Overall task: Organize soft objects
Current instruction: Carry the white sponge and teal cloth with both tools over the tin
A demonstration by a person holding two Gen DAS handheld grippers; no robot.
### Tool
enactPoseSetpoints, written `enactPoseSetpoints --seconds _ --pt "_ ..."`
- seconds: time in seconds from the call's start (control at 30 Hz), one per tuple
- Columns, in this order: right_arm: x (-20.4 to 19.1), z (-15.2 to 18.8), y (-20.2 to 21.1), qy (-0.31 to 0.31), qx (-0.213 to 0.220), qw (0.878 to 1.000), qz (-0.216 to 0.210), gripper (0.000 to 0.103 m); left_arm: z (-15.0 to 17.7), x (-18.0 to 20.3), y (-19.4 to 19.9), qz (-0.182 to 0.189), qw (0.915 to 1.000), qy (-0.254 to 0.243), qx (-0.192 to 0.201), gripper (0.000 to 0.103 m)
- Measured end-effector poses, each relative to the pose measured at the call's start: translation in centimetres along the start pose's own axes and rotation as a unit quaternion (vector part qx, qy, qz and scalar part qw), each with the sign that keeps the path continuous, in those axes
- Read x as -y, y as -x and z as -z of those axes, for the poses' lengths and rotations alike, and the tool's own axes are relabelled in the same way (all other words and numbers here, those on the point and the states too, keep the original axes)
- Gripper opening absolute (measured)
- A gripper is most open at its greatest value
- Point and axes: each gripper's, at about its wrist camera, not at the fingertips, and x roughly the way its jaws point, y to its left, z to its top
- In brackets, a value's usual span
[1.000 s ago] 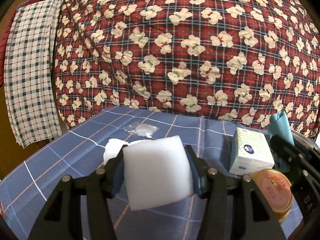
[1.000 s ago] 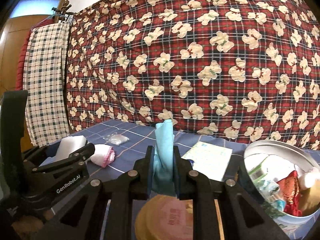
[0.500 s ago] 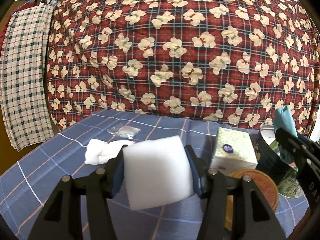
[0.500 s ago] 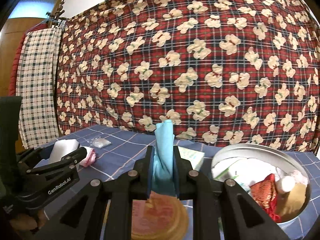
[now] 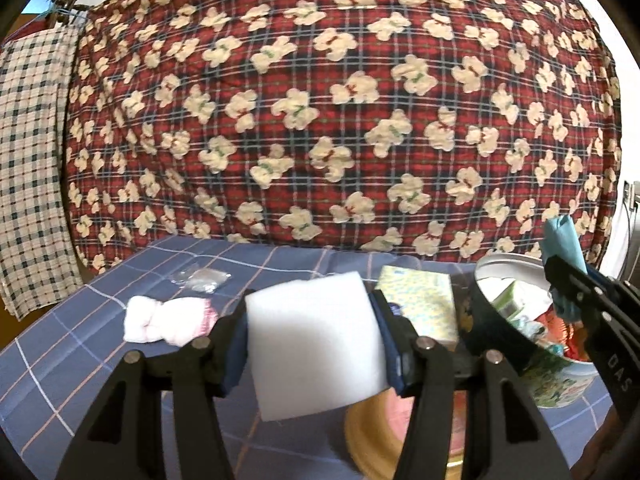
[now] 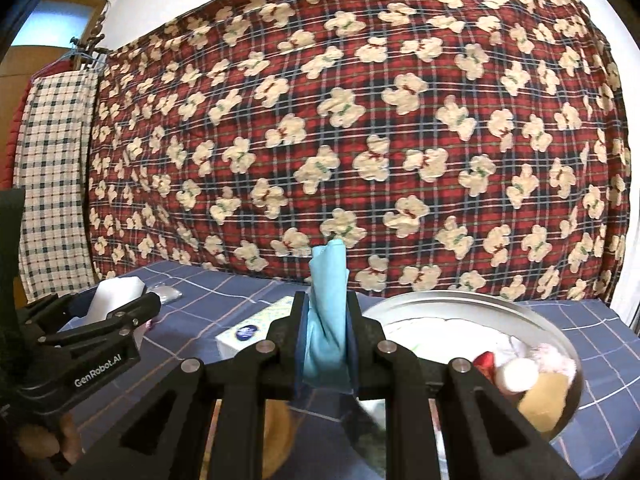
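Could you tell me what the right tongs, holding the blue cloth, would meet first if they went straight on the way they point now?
Probably the round metal tin just ahead and slightly right of the right tongs and their folded light-blue cloth; if they pass its rim, the bear-patterned red plaid quilt behind. Depth is uncertain.

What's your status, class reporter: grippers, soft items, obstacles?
Left gripper shut on white sponge. Right gripper shut on blue cloth. Round tin ahead, part-filled. Tissue box beside it.

Both wrist views low, close over the table (image 5: 72, 344), facing the teddy-print quilt (image 6: 360, 140), sharing the tin (image 6: 560, 334)
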Motion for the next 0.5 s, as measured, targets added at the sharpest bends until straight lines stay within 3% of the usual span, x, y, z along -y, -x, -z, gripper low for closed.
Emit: enactPoseSetpoints --seconds 0.5 --pt "6.7 -0.1 0.5 -0.026 0.004 0.998 0.054 0.019 -1.5 5.5 0.4 0.068 0.9974 -0.01 0.02 0.055"
